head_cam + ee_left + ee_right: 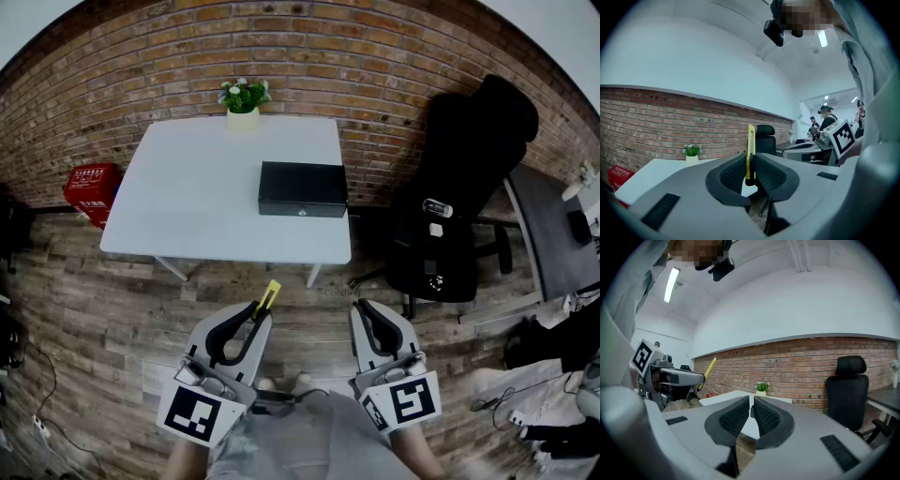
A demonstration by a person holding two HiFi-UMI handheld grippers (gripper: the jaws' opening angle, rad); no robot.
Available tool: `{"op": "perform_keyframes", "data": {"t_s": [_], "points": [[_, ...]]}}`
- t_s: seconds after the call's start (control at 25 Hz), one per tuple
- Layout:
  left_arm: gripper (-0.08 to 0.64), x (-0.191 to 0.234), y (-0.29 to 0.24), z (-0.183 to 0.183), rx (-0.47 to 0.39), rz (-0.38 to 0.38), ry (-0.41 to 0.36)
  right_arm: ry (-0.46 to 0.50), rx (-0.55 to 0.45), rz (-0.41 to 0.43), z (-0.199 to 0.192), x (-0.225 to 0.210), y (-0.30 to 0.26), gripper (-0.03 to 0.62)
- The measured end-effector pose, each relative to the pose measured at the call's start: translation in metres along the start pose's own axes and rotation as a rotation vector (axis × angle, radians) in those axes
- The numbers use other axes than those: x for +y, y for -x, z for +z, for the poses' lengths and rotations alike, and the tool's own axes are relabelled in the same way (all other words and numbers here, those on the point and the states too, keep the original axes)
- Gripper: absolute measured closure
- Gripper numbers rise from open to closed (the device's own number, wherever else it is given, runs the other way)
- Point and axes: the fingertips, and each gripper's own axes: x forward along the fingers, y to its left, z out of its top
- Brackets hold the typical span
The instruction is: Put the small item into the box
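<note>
Head view, bench: I am seeing a white bench [225, 206] standing against a brick wall [375, 75], ahead of me and well apart from both grippers.
Head view, box: the black box [302, 189] is lying on the bench near its right front part, and its lid is looking closed.
Head view, other things: a potted plant [244, 98] is standing at the back edge of the bench, a red crate [92, 187] is sitting on the floor [112, 309] at the left, and a black chair [459, 187] is standing at the right.
Head view, left gripper: I am holding the left gripper [261, 314] low over the wooden floor, and the small yellow item [270, 295] is sticking out past its jaws toward the bench.
Head view, right gripper: the right gripper [364, 314] is hanging beside the left one, apart from it.
Left gripper view, jaws: the jaws are pressing together on the small yellow item, a thin flat strip that is standing upright between them and rising above them.
Right gripper view, jaws: the jaws are lying almost together, leaving only a thin slit, and nothing is sitting between them.
Right gripper view, surroundings: the left gripper is showing at the left with the yellow item slanting up from it.
Task thing, place: the item is sitting in the left jaws, outside the box and well apart from it.
</note>
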Motion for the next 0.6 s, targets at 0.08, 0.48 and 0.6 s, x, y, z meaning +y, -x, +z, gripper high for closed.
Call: {"op": "perform_keyframes", "data": {"t_s": [0.08,0.48,0.6], "points": [[0.486,-0.002,0.001,0.0,-0.002,-0.003,-0.003,-0.001,-0.002,-0.002,-0.001,0.0,0.002,0.534],[0.486,-0.007,0.0,-0.001,-0.001,0.006,-0.002,-0.001,-0.009,0.007,-0.001,-0.002,0.005,0.534],[0.486,-0.012,-0.001,0.001,-0.008,0.01,-0.004,-0.003,-0.03,0.009,0.002,-0.006,0.009,0.534]]}}
